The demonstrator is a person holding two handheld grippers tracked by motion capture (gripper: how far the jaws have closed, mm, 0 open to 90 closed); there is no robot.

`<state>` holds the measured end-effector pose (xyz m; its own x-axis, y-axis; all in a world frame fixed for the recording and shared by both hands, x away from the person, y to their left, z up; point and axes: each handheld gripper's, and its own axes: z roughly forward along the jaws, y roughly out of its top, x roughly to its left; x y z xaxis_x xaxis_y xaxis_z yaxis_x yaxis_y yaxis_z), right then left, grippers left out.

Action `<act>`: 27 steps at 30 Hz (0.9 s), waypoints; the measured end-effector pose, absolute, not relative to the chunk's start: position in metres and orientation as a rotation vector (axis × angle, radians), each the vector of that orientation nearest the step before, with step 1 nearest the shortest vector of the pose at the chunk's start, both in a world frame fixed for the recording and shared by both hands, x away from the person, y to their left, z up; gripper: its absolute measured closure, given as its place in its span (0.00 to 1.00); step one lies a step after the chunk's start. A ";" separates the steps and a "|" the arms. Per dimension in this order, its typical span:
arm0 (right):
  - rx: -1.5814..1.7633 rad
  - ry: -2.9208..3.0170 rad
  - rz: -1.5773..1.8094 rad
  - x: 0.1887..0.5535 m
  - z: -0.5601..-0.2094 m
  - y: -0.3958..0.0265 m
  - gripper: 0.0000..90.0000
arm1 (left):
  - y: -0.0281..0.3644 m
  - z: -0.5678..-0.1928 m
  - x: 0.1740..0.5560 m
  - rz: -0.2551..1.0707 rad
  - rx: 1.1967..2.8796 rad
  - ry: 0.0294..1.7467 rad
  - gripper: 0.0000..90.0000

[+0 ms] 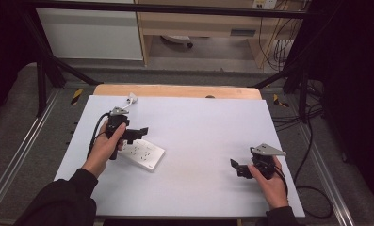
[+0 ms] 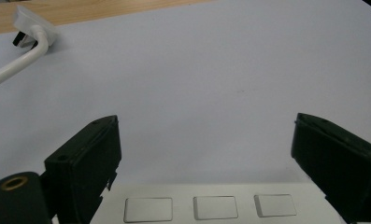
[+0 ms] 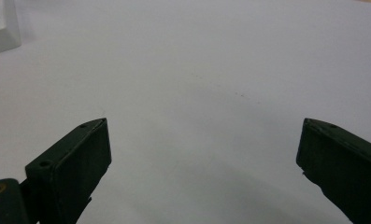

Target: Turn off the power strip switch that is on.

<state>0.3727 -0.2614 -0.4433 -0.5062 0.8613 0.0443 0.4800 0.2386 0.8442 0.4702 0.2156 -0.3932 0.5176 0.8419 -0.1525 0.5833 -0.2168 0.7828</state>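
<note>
The bench is the biggest thing here, a wide pale sheet with a strip of wood showing along its far edge.

The next biggest thing is the power strip. It is a flat white block with rows of plug holes. It lies on the left half of the bench, and its long side runs from about ten o'clock to four o'clock in the high view. In the left gripper view its near edge, with three square buttons, sits low down between the two black jaws.

A thin white cord runs from it to a white plug, which rests near the far left edge of the bench, at about twelve o'clock from the left hand.

The left tongs hang right over the near-left end of the power strip. Their jaws are spread wide and pinch nothing. The power strip is just below them, toward five o'clock.

The right tongs are well apart from it, over on the right side. Their jaws are spread wide too, with only bare bench between them. From there the power strip lies at about nine o'clock.

So the left hand is much nearer. I think it should grab across the short side of the power strip.
</note>
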 end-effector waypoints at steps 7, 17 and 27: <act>1.218 2.086 1.187 0.373 -0.443 -0.261 0.04 | 0.215 -0.392 0.470 0.393 1.910 1.162 0.09; 1.212 2.091 1.190 0.372 -0.443 -0.261 0.03 | 0.215 -0.391 0.470 0.394 1.898 1.155 0.09; 1.213 2.095 1.194 0.372 -0.443 -0.261 0.03 | 0.217 -0.389 0.469 0.397 1.888 1.156 0.09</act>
<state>0.3725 -0.2607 -0.4430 -0.5189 0.8536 0.0462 0.4749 0.2429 0.8459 0.4690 0.2169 -0.3894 0.5190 0.8399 -0.1587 0.5649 -0.1977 0.8011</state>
